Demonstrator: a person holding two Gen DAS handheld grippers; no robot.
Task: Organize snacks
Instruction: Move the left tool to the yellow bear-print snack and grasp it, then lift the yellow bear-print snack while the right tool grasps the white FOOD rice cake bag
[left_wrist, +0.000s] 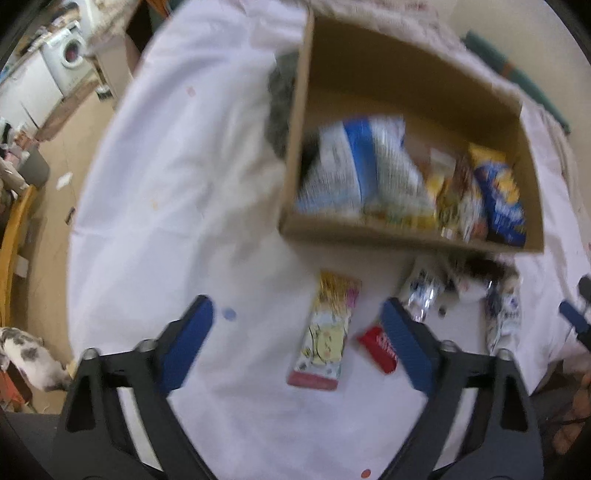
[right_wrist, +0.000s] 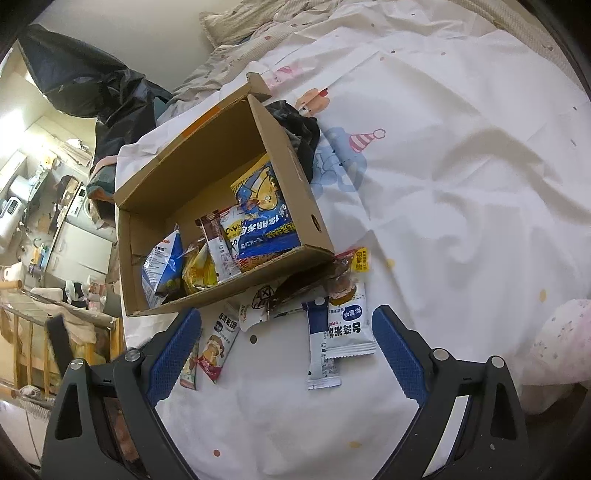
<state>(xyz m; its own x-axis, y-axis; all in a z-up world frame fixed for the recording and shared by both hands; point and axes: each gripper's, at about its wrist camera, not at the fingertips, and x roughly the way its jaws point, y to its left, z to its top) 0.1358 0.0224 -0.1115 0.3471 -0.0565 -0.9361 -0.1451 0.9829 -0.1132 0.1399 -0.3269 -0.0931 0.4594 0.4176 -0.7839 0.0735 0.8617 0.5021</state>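
Note:
A cardboard box (left_wrist: 388, 236) (right_wrist: 286, 162) lies on a white bedsheet and holds several snack bags, among them a blue and white bag (left_wrist: 354, 166) and a blue and yellow bag (right_wrist: 264, 218). In front of the box, loose packets lie on the sheet. My left gripper (left_wrist: 297, 308) hangs open over a long yellow packet (left_wrist: 328, 328), with a small red packet (left_wrist: 380, 349) by its right finger; neither is touched. My right gripper (right_wrist: 287, 315) is open above a white and blue packet (right_wrist: 349, 326), a slim white bar (right_wrist: 321, 354) and a red-ended packet (right_wrist: 216, 343).
A dark garment (right_wrist: 301, 127) lies bunched against the box's far side. The sheet (right_wrist: 461, 166) is printed with cartoon figures and wrinkled. Off the bed's edge are a washing machine (left_wrist: 70, 55), a wooden rail (right_wrist: 37, 332) and room clutter.

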